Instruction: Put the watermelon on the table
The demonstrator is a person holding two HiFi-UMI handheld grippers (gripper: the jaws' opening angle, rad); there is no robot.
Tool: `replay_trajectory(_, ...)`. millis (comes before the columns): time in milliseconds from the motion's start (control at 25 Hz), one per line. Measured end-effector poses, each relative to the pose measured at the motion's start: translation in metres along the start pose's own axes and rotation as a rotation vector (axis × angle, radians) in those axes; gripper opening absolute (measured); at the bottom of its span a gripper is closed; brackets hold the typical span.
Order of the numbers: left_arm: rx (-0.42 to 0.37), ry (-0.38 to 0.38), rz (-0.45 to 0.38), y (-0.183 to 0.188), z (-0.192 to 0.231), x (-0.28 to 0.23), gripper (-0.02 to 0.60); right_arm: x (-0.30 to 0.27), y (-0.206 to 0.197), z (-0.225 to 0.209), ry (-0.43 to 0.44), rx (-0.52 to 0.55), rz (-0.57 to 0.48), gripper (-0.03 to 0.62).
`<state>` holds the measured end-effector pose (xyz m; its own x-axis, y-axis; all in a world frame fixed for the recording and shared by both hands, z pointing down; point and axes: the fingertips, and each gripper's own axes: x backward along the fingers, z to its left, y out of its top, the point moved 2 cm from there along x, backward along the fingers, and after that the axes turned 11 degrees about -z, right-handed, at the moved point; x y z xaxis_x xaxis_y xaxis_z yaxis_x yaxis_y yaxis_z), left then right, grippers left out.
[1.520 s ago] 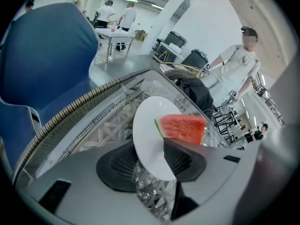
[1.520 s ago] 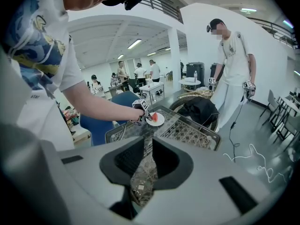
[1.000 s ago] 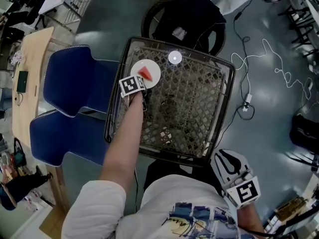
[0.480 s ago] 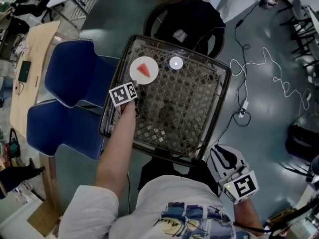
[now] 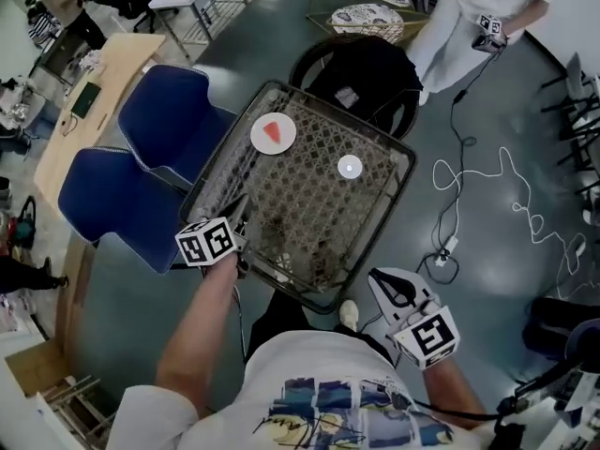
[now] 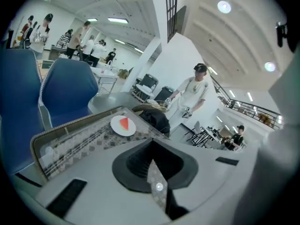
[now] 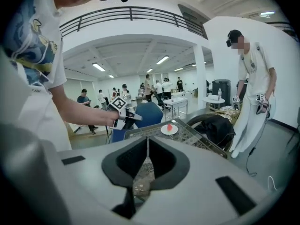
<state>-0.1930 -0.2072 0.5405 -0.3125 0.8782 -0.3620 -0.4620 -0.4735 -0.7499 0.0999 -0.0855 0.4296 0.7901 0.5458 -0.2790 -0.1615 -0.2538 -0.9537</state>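
A red watermelon slice (image 5: pixel 273 130) lies on a white plate (image 5: pixel 284 142) at the far left corner of the lattice-topped table (image 5: pixel 305 190). My left gripper (image 5: pixel 240 235) hangs at the table's near left edge, well back from the plate, jaws shut on nothing. From the left gripper view (image 6: pixel 154 171) the plate (image 6: pixel 117 128) and slice (image 6: pixel 124 123) lie ahead. My right gripper (image 5: pixel 386 289) sits off the near right corner, jaws together and empty. The right gripper view (image 7: pixel 146 159) shows the plate (image 7: pixel 169 131) and the left gripper (image 7: pixel 131 116).
A small white disc (image 5: pixel 350 166) lies on the table right of the plate. Two blue chairs (image 5: pixel 155 120) stand at its left, a black chair with a dark garment (image 5: pixel 361 73) beyond it. Cables (image 5: pixel 469 181) trail on the floor at right. A person in white (image 5: pixel 478 12) stands farther back.
My left gripper has drawn back from the plate to the table's near left edge and risen. The plate and slice stay put. The right gripper has shifted slightly.
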Motion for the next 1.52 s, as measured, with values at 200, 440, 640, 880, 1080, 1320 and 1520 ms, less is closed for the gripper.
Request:
replay_trajectory(200,-0.09,-0.147,-0.052,-0.039,-0.114,0.102,0.009,0.054,-0.011,0.016,0.141,0.037,0.002,0.015)
replay_trajectory(440,-0.222,-0.189,-0.059,-0.096,-0.213,0.2,0.009,0.095,-0.017,0.048,0.295,0.092,-0.006,0.011)
replay_trajectory(640,-0.345,-0.23,-0.033,-0.129,-0.26,0.251,0.009,0.113,-0.01,0.081,0.351,0.134,-0.008,0.011)
replay_trajectory(880,-0.311,-0.303,-0.105,-0.128,-0.284,0.317,0.009,0.127,0.001,0.149,0.388,0.128,-0.049,0.011)
replay_trajectory(1080,-0.355,-0.32,-0.144,-0.127,-0.286,0.391,0.009,0.142,-0.005,0.218,0.419,0.166,-0.031,0.011)
replay_trajectory(1320,-0.381,-0.325,-0.147,-0.139,-0.273,0.471,0.009,0.158,-0.001,0.302,0.447,0.182,-0.036,0.011)
replay_trajectory(1520,-0.329,-0.337,-0.167,-0.16,-0.266,0.521,0.009,0.177,-0.01,0.354,0.451,0.21,-0.023,0.011)
